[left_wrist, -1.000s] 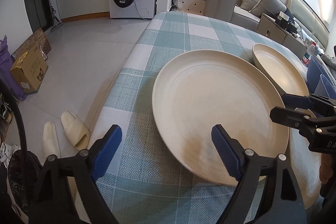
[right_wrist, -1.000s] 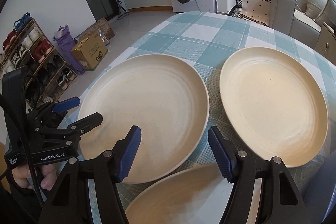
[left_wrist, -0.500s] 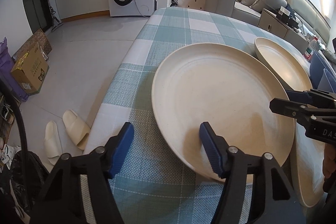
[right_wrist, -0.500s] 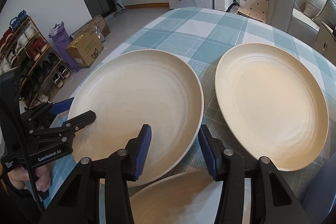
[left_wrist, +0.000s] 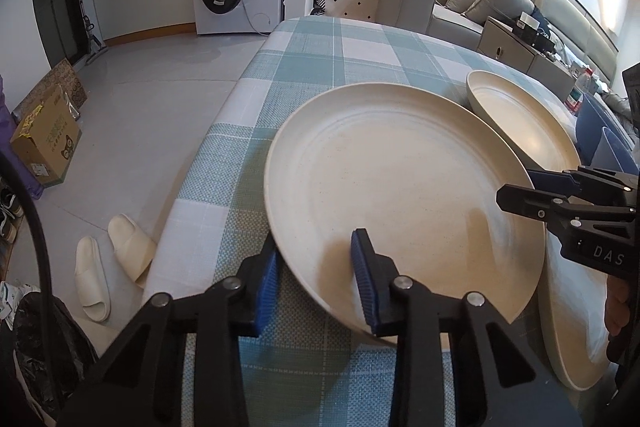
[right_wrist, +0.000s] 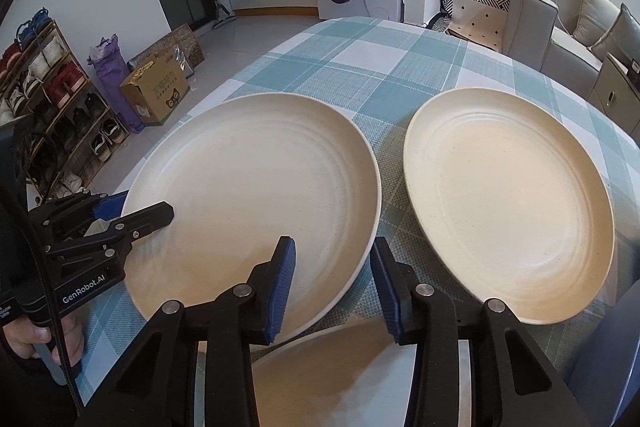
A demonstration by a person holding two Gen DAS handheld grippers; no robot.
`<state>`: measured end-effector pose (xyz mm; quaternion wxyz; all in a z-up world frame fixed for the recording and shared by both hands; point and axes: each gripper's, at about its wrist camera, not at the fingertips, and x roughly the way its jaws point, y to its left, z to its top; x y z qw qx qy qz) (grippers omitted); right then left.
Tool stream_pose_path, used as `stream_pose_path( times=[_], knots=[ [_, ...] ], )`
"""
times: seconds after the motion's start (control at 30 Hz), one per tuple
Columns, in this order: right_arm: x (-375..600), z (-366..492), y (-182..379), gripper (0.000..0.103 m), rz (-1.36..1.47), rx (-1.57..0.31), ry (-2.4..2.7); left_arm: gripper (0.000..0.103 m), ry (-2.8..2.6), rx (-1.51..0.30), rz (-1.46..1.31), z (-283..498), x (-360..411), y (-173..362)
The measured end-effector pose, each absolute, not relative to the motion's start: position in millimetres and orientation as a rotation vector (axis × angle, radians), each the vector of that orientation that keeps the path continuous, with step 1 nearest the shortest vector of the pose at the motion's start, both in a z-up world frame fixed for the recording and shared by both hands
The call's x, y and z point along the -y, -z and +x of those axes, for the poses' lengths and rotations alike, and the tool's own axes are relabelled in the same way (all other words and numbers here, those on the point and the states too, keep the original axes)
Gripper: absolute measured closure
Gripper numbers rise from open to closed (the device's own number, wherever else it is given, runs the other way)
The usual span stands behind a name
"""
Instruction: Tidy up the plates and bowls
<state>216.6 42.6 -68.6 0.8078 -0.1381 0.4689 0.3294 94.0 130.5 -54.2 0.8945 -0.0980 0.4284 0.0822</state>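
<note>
**Cream plates spread out, none stacked yet**

Cream plates lie separately on the checked desk (right_wrist: 360,67); the left plate (right_wrist: 256,195) sits near the desk's left edge, the right plate (right_wrist: 508,195) just beside it, a third plate (right_wrist: 352,375) nearest the camera; no bowls are visible; the left tool (left_wrist: 316,275) is closing, its jaws astride the left plate's near rim; the right tool (right_wrist: 332,283) is closing over the same plate's opposite rim; judging by this, sorting has barely begun: lifting and stacking all remain
</note>
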Motion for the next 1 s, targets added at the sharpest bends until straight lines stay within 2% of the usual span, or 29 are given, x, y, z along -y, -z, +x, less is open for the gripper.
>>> stream_pose_path(
  times=[0.4, 1.0],
  knots=[
    [-43, 207, 61, 0.063, -0.331, -0.940, -0.702, 0.070, -0.169, -0.870, -0.218, 91, -129, 50],
    [-30, 186, 26, 0.063, -0.336, -0.840, -0.690, 0.070, -0.164, -0.784, -0.200, 77, -123, 15]
  ],
)
